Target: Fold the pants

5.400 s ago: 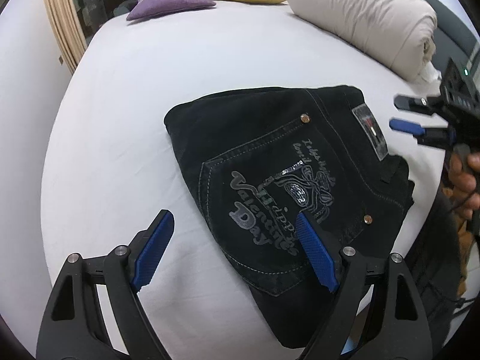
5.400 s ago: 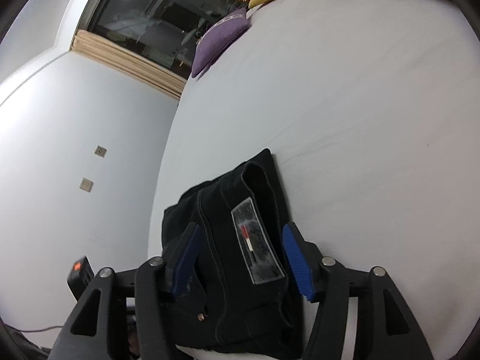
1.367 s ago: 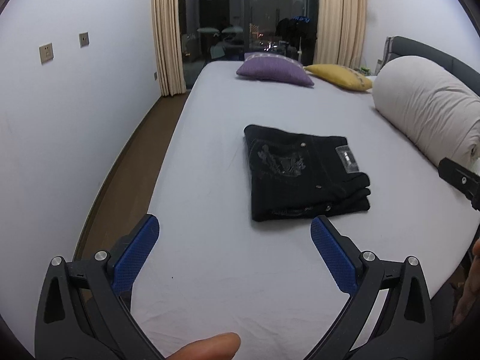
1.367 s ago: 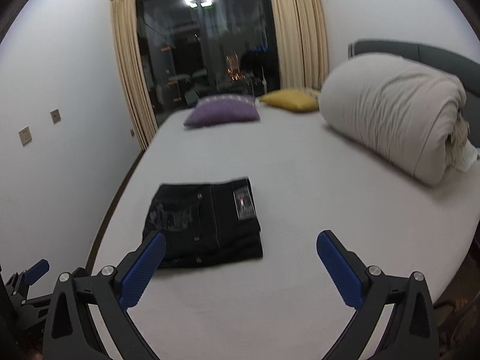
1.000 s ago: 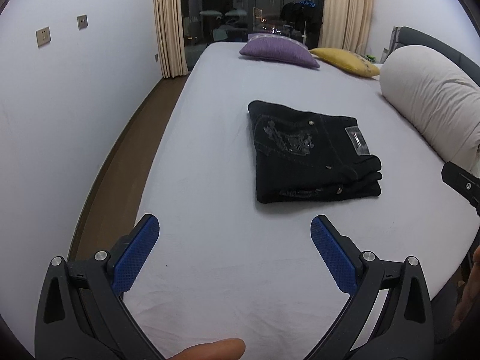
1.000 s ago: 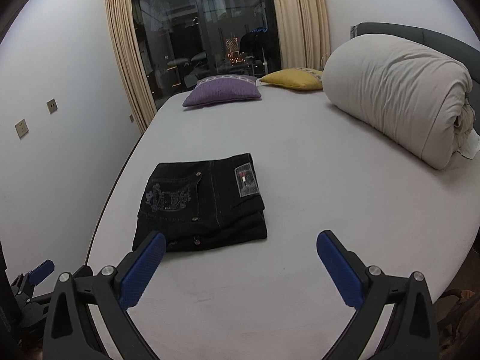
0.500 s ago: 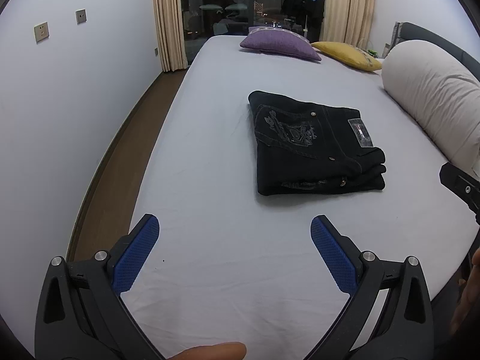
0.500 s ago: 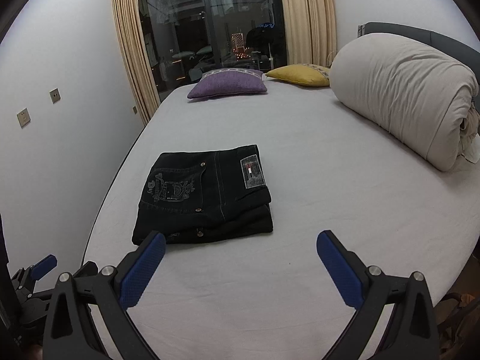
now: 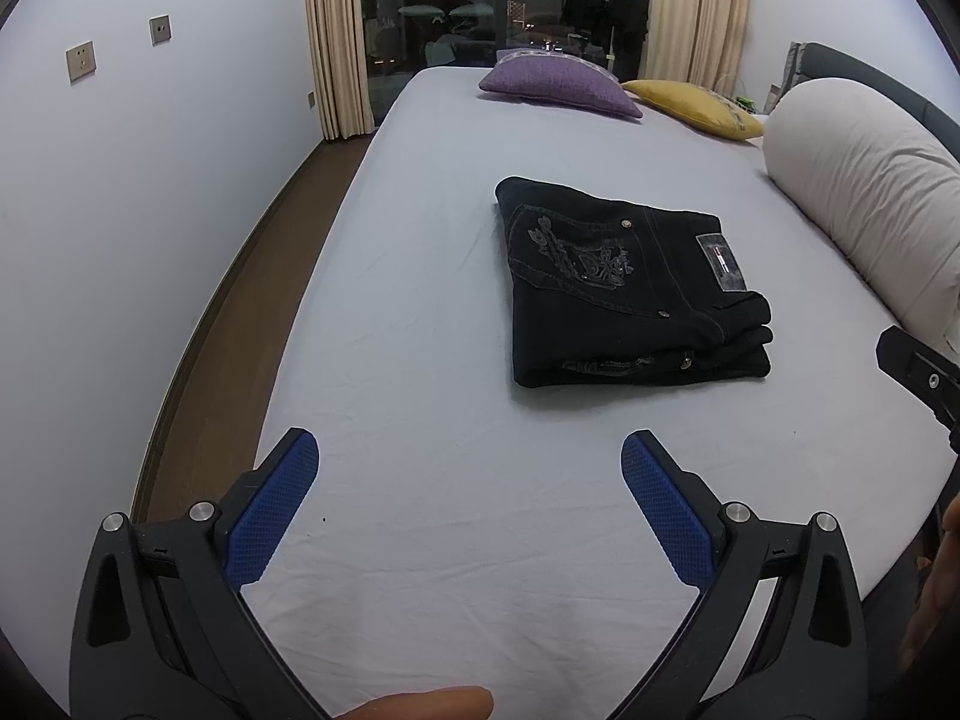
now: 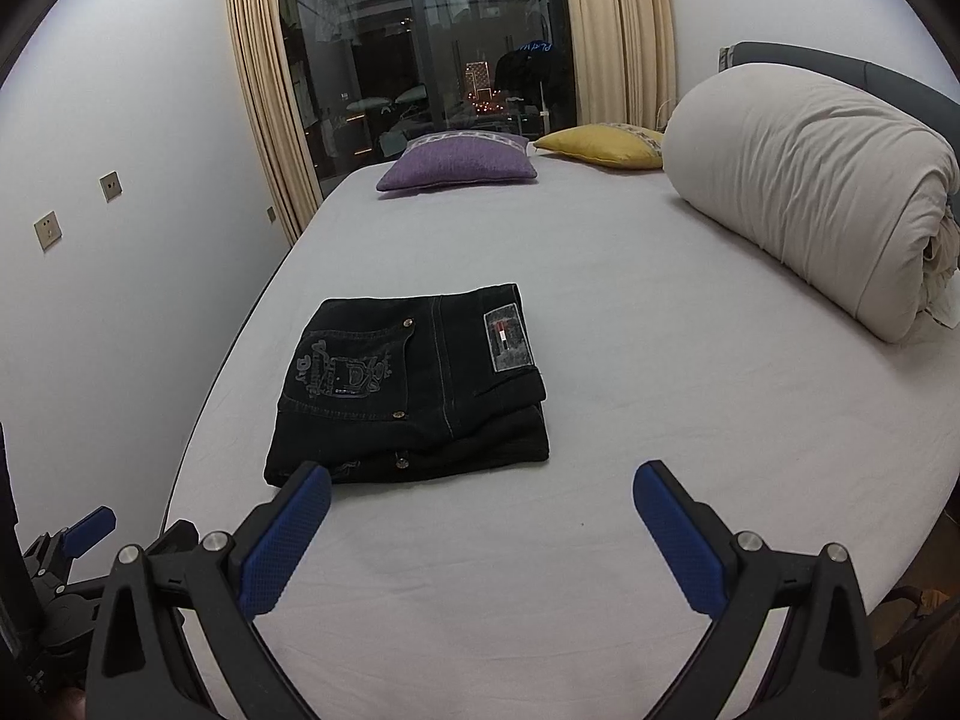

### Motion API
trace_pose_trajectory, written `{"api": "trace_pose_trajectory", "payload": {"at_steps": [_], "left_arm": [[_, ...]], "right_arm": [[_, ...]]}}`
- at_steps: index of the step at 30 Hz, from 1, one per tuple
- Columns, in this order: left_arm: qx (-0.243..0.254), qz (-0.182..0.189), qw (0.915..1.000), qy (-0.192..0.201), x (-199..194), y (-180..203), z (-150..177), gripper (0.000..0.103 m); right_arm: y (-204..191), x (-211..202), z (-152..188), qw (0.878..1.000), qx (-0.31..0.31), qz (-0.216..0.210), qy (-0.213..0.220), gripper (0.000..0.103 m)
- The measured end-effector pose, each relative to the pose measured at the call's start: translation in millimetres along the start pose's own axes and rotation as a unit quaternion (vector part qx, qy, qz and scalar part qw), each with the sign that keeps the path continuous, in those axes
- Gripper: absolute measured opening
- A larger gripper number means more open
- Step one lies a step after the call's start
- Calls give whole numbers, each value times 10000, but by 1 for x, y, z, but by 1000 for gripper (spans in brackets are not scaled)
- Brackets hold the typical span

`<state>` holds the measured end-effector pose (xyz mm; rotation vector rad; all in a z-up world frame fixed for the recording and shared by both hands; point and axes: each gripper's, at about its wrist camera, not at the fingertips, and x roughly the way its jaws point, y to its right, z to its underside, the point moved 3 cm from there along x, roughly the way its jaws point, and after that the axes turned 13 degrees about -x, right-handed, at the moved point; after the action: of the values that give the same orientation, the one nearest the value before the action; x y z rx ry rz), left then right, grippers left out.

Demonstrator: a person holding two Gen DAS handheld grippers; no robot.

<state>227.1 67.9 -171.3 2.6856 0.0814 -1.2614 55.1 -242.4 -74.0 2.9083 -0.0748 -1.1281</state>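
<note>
— Black pants (image 9: 630, 288) are lying on the bed (image 9: 450, 510), right? Where are they?

— Yes. They are folded into a thick square pile near the middle of the white sheet. The back pocket with the grey drawing is on top, and a small patch (image 10: 508, 339) with a bit of red sits by the waistband.

— Is anything holding them?

— No. Both tongs are back from the pile and hold nothing. The left tongs (image 9: 470, 504) are wide apart, with the blue pads (image 9: 270, 510) over bare sheet. The right tongs (image 10: 480, 534) are wide apart too. In the right camera, the tip of one blue pad (image 10: 285, 546) sits in front of the near corner of the pants, but I cannot tell if it touches them.

— What else is on the bed?

— A purple pillow (image 10: 459, 168) and a yellow pillow (image 10: 600, 147) are at the far end, side by side. A big rolled cream blanket (image 10: 810, 192) lies along the right side, well apart from the pants.

— And behind the bed?

— A dark window (image 10: 432, 60) with tan curtains (image 10: 264, 90) at the sides. The white wall (image 9: 120, 180) on the left has small switch plates on it. A strip of brown floor (image 9: 240, 300) runs between that wall and the bed.
</note>
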Motion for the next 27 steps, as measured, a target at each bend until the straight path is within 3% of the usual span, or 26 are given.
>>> {"api": "trace_pose_trajectory", "payload": {"at_steps": [27], "left_arm": [[-10,0,10000,-18,0,1,3,103]], "right_arm": [[0,-1,1,10000,-5,-8,-1,103]]}}
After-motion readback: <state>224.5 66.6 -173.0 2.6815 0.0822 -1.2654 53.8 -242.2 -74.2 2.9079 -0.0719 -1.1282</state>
